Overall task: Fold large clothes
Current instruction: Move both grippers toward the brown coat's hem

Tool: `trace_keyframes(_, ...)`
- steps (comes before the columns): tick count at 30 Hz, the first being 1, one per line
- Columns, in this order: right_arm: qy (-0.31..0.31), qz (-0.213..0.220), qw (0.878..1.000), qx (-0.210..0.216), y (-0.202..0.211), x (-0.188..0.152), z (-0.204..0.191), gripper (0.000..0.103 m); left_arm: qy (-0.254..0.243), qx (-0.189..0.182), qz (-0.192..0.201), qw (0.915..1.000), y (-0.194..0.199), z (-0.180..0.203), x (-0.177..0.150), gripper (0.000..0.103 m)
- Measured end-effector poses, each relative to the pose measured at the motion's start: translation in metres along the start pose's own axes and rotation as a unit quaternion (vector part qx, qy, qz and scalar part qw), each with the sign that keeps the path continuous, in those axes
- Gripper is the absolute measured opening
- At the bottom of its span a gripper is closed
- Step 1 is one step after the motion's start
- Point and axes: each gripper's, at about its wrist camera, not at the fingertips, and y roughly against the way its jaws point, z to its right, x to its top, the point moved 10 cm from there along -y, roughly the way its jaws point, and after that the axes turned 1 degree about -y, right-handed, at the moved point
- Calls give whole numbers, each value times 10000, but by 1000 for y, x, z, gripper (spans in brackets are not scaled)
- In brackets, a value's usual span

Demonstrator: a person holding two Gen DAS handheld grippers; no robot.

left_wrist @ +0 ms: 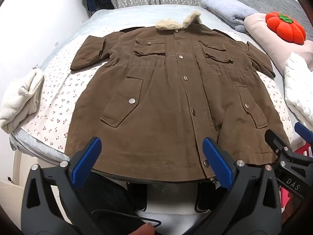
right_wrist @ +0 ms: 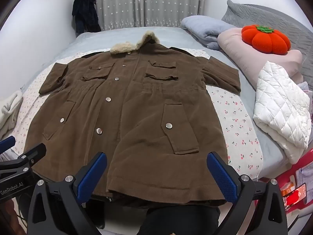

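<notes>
A large brown coat [left_wrist: 166,98] with a cream fur collar [left_wrist: 176,24] lies flat and front up on the bed, buttoned, sleeves folded in at the sides. It also shows in the right wrist view [right_wrist: 137,107]. My left gripper [left_wrist: 152,164] is open and empty, just above the coat's hem at its left half. My right gripper [right_wrist: 156,176] is open and empty above the hem's right half. The right gripper's fingers [left_wrist: 281,146] show at the right edge of the left wrist view.
The bed has a cherry-print sheet [right_wrist: 234,121]. A white fleece [left_wrist: 21,101] lies at the left. A white quilted garment [right_wrist: 283,107], a pink pillow [right_wrist: 273,62], a red pumpkin cushion [right_wrist: 266,39] and a blue blanket [right_wrist: 205,29] lie at the right. Dark clothes [right_wrist: 85,15] hang by the curtain.
</notes>
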Motion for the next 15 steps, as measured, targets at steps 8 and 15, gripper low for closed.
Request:
trace_keyframes(8,-7,0,10000,23,0,-1,1,103,10,8,-1,10000,0,0,-1,103)
trace_keyframes(15,-7,-61,10000,-8,2,-2,2,103,0,4,2,10000,0,0,-1,103)
